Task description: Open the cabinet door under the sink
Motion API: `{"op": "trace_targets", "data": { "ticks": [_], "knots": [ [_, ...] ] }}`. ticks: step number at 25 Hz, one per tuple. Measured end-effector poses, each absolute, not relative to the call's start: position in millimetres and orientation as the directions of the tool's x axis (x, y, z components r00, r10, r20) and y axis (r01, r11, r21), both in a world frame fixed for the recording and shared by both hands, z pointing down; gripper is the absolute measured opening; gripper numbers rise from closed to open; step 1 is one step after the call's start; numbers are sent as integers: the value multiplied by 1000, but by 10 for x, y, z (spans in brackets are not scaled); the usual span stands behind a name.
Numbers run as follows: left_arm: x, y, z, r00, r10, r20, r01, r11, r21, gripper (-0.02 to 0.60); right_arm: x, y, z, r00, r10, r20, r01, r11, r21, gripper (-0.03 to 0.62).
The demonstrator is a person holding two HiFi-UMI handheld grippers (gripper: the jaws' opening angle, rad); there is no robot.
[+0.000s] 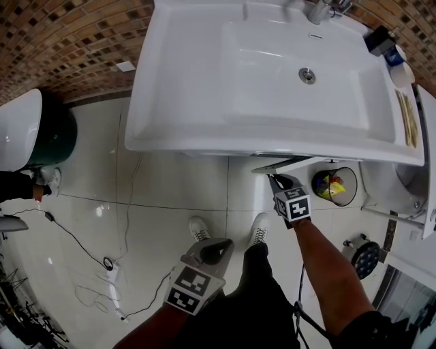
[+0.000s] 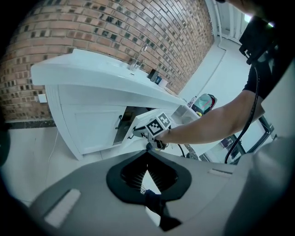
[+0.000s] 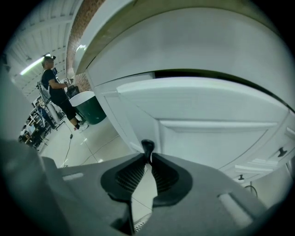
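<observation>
The right gripper point(image 3: 148, 156) has its jaws closed on the small dark handle point(image 3: 147, 146) of the white cabinet door point(image 3: 207, 133), the knob pinched between the ribbed pads just past the tips. The left gripper point(image 2: 147, 156) has its jaws pressed together with nothing between them; only pale floor and a dark shoe show through the slit behind the pads.

The only print on either tool is the black-and-white square marker pattern on each cube. There are small items at the back right corner of the sink point(image 1: 204, 102), but any labels on them are too small to read.

The door hangs under the sink's front edge, right of its middle. It is swung partly out from the cabinet, with a dark gap beside it in the left gripper view. The right gripper reaches up to the door from below the sink's front edge. The left gripper hangs well below the sink, near the person's knees and apart from the cabinet.

A tap point(image 1: 320, 8) stands at the back of the sink, and the drain point(image 1: 307, 75) lies in front of it. A round bin point(image 1: 335, 186) with yellow contents stands under the sink's right front corner. Two white shoes point(image 1: 199, 228) rest on the glossy tiled floor point(image 1: 170, 198) in front of the sink. A brick wall point(image 1: 68, 41) runs behind the sink and to its left.
</observation>
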State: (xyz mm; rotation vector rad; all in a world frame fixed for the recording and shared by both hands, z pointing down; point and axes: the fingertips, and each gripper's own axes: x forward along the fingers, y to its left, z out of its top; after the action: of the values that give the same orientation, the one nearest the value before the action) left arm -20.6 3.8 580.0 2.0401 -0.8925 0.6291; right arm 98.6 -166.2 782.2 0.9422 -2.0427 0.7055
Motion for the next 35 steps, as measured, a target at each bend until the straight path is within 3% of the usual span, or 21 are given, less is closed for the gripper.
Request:
{"op": "trace_targets", "data": {
  "ticks": [14, 35],
  "knots": [
    [94, 187, 5678, 634, -327, 701, -748, -491, 447, 11, 1348, -1018, 7830, -439, -294, 849, -726, 673, -142, 28],
    [812, 176, 5441, 652, -310, 692, -714, -560, 421, 11, 3010, -242, 7875, -298, -244, 923, -661, 751, -15, 32]
  ]
}}
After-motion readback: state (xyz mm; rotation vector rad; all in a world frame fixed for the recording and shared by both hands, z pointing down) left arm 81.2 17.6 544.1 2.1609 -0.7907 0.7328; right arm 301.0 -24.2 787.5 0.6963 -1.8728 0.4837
